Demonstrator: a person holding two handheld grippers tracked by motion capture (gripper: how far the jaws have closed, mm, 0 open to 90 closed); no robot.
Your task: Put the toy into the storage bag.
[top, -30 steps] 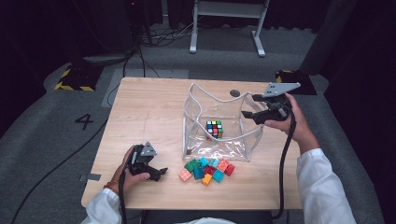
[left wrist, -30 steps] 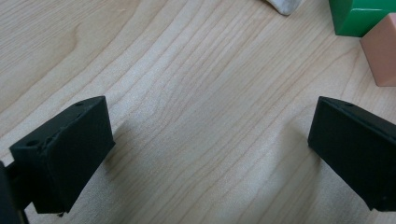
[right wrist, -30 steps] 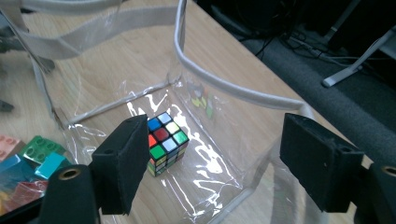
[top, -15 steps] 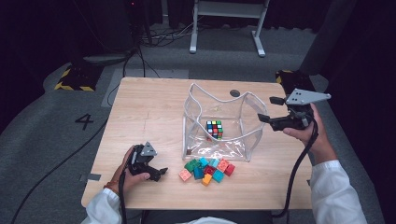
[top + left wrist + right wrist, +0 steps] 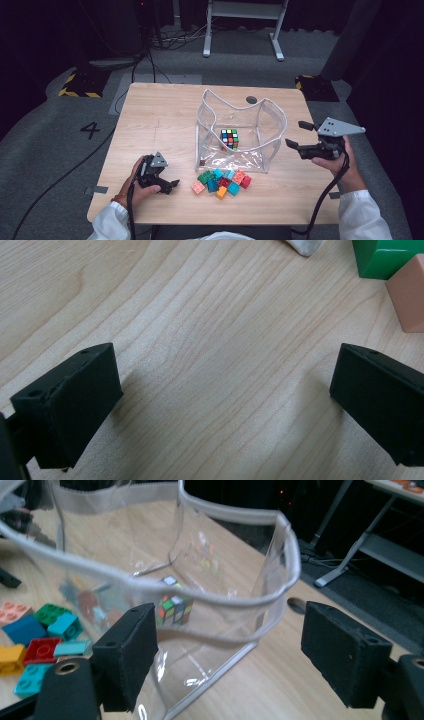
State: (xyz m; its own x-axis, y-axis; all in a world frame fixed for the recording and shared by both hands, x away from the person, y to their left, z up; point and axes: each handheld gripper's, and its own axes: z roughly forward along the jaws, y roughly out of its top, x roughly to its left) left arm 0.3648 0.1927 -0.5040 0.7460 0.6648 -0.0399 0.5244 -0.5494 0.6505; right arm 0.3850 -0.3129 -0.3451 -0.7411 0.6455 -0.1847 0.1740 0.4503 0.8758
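Observation:
A clear plastic pouch (image 5: 240, 125) with a white rim stands open at mid-table, a Rubik's cube (image 5: 230, 138) inside it. Several coloured bricks (image 5: 222, 181) lie in a pile just in front of the pouch. My left gripper (image 5: 170, 184) rests open on the wood left of the pile; its view shows bare table between the jaws, with a green brick (image 5: 387, 257) and a pink brick (image 5: 407, 300) ahead. My right gripper (image 5: 297, 135) hangs open, just right of the pouch (image 5: 200, 585), apart from it. The cube (image 5: 172, 605) shows through the plastic.
The wooden table (image 5: 160, 115) has a round cable hole (image 5: 251, 100) behind the pouch. Its right edge lies under my right hand. Dark floor with cables and a white stand (image 5: 240, 20) lies beyond the far edge.
My right gripper has drawn back rightward from the pouch's rim to beyond the table's right side. The left gripper has stayed put.

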